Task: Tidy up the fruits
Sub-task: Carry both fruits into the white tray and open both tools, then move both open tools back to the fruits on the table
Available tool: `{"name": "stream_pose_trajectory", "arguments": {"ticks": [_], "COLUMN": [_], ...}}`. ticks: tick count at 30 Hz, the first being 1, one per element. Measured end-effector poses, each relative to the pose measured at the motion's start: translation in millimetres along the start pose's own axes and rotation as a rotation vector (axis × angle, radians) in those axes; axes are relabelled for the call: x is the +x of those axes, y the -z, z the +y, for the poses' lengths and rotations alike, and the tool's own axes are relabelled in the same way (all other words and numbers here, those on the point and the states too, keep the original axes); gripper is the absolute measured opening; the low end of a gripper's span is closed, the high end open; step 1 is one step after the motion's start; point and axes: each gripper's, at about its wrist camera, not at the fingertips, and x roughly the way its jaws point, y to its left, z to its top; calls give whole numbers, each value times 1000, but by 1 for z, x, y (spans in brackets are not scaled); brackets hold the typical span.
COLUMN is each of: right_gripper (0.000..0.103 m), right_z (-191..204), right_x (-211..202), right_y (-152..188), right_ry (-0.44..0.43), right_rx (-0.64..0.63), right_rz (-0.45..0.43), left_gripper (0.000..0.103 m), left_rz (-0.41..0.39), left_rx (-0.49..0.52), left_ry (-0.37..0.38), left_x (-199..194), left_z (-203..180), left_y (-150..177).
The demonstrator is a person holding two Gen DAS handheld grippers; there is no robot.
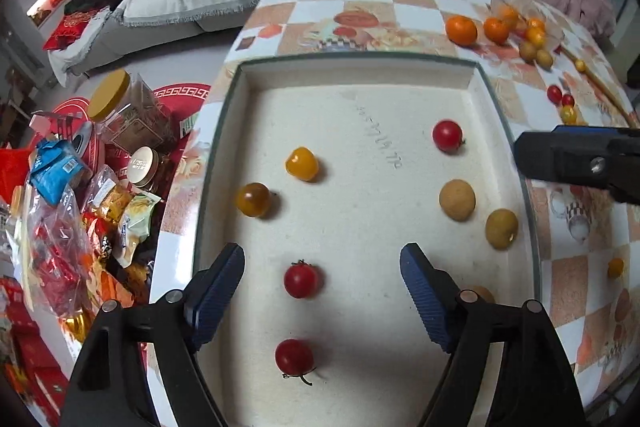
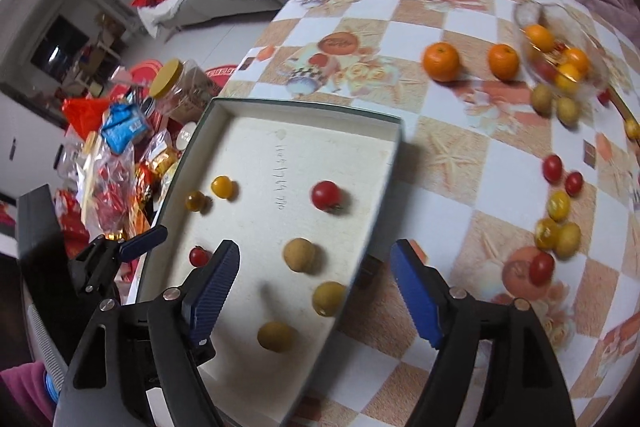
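A white tray with a dark rim lies on the checkered table; it also shows in the right wrist view. In it lie red cherry tomatoes, yellow tomatoes and tan longans. My left gripper is open and empty, hovering over the tray's near part above a red tomato. My right gripper is open and empty over the tray's right rim, near a longan. Its fingers also show at the right edge of the left wrist view.
Two mandarins lie on the table beyond the tray, next to a clear bowl of fruit. Loose red and yellow tomatoes lie at the right. Snack bags and jars crowd the floor at the left. A sofa stands behind.
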Motion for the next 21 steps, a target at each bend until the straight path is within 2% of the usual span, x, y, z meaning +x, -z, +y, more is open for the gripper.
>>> {"name": "stream_pose_trajectory", "arguments": {"ticks": [3,8,15,21], "right_gripper": [81,82,82,82], "right_z": [-15,-57,-133,-172], "right_x": [-7,-26,-48,-70], "right_y": [7,24,64,98], "right_ry": [16,76,184,229], "right_rx": [48,142,293,358], "right_rz": [-9,-28,-10,-1], "left_gripper": [81,81,81,81], "left_rz": [20,4,-38,-48], "left_rx": [25,74,151,229], "left_ry": [-4,1,66,120], "left_x": [1,-13,-28,-25], "left_z": [-7,-30,-83,-131], "left_y": [-2,-12,-33,-46]}}
